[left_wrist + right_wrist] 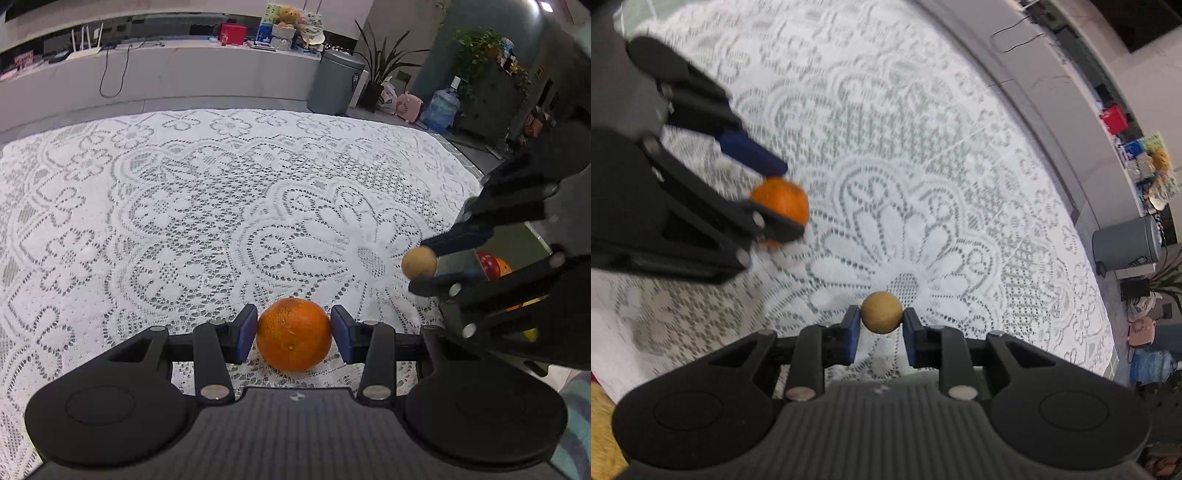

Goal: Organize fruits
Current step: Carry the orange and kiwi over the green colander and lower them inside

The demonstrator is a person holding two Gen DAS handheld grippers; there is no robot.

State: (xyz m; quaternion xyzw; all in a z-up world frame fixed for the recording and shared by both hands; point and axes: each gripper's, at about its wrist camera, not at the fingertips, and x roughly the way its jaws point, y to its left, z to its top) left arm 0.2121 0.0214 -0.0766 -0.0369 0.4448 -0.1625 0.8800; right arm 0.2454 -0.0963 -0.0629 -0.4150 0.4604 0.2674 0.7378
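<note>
we see the left tool [294, 329] pinching the orange [294, 334] between its pads, the right tool [881, 320] clamping the small tan fruit [881, 312] above the lace-covered bench [184, 206].

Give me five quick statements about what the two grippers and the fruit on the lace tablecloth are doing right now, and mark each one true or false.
1. The left gripper is closed on the orange. True.
2. The right gripper is empty. False: it grips a small tan round fruit.
3. The table is covered by a white lace tablecloth. True.
4. The orange and the tan fruit touch each other. False: they are apart, each in its own gripper.
5. A grey bin stands beyond the table. True.
</note>
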